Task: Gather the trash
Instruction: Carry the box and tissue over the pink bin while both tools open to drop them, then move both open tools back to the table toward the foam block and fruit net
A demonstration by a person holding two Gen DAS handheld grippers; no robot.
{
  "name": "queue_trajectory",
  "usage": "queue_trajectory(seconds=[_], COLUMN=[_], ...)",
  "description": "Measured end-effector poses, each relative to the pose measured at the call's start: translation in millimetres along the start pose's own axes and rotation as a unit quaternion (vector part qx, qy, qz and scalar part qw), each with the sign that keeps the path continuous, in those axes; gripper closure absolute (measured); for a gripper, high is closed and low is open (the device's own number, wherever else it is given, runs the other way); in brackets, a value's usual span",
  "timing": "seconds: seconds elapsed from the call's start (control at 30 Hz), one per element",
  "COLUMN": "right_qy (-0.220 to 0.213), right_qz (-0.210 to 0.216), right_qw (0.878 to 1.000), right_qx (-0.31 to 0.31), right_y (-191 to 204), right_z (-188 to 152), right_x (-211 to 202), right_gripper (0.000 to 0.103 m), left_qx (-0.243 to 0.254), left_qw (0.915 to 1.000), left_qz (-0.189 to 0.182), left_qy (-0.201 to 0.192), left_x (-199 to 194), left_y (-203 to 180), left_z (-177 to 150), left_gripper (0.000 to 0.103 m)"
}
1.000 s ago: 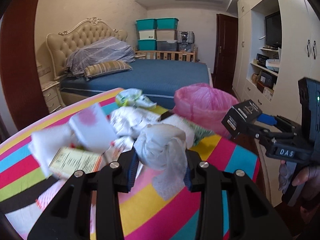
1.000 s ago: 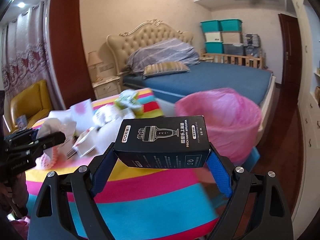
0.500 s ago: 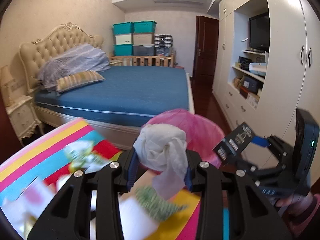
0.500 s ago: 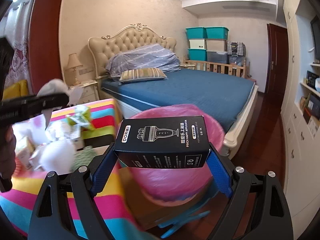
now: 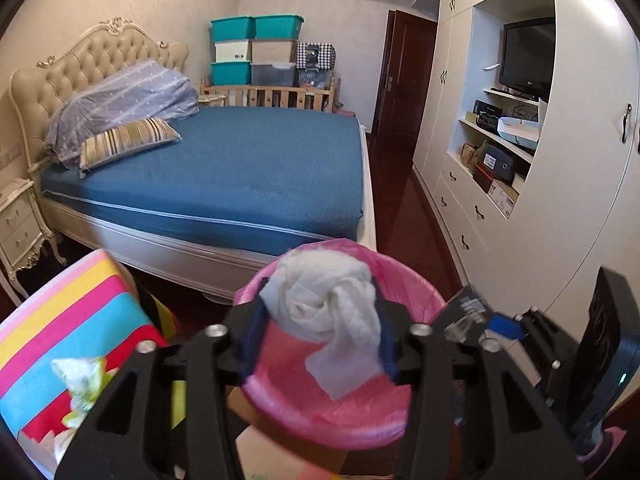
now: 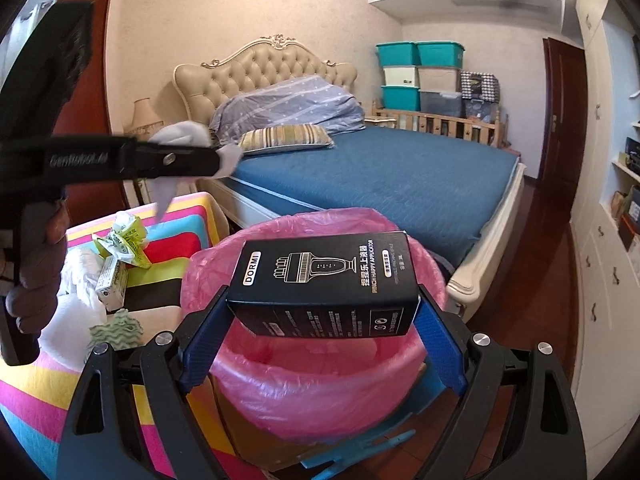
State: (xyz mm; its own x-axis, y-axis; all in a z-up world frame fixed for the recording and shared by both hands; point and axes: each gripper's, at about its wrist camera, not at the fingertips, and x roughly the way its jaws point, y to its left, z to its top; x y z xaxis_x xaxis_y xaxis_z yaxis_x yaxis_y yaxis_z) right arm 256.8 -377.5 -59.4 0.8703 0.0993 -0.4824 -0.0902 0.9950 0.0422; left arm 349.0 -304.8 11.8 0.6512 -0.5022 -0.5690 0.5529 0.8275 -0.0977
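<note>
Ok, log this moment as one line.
stage: over pink-lined bin | left gripper: jaws just opening, tissue wad between | right gripper: jaws just opening, black box between

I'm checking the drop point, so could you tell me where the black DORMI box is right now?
In the right wrist view the black DORMI box sits centre frame between the right gripper fingers, directly above the pink-lined bin.
</note>
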Motion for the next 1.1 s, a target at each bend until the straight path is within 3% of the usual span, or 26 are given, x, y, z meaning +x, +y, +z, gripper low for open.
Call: queue_trajectory(seconds=[0.03, 0.07, 0.2, 0.37, 0.7, 0.97, 1.1], right_qy=[0.0, 0.0, -0.011, -0.027, -0.017, 0.011, 0.037], right_qz=[-0.002, -0.006, -0.008, -0.023, 0.02, 0.056, 0.068], right_qw=[1.0, 1.0, 1.0, 0.999, 0.999, 0.997, 0.997], right_qx=[-0.004, -0.004, 0.002, 0.015, 0.034, 0.051, 0.028], right_y=[0, 1, 0, 9, 59, 98, 127], right_z=[-1, -1, -8, -18, -42, -54, -64], right_x=[3, 4, -12, -51, -90, -92, -88], right_gripper=[0.01, 0.009, 0.008, 0.008, 0.009, 0.01, 0.01], left_qx=[-0.001, -0.002, 0.002, 0.009, -0.015, -0.037, -0.041], left_qw=[1.0, 0.9999, 0.9997, 0.9978, 0.9926, 0.9892, 0.9867], left_qz=[0.004, 0.011, 0.019, 0.056, 0.108, 0.12, 0.138], left_qy=[-0.001, -0.006, -0.015, -0.035, -0.054, -0.075, -0.076], left_x=[2, 2, -7, -45, -134, -202, -234], left_y=[1, 1, 4, 19, 47, 55, 64], left_z=[2, 4, 3, -11, -80, -141, -177], left_gripper=[0.031, 0.024, 0.014, 0.005, 0.005, 0.005, 0.005])
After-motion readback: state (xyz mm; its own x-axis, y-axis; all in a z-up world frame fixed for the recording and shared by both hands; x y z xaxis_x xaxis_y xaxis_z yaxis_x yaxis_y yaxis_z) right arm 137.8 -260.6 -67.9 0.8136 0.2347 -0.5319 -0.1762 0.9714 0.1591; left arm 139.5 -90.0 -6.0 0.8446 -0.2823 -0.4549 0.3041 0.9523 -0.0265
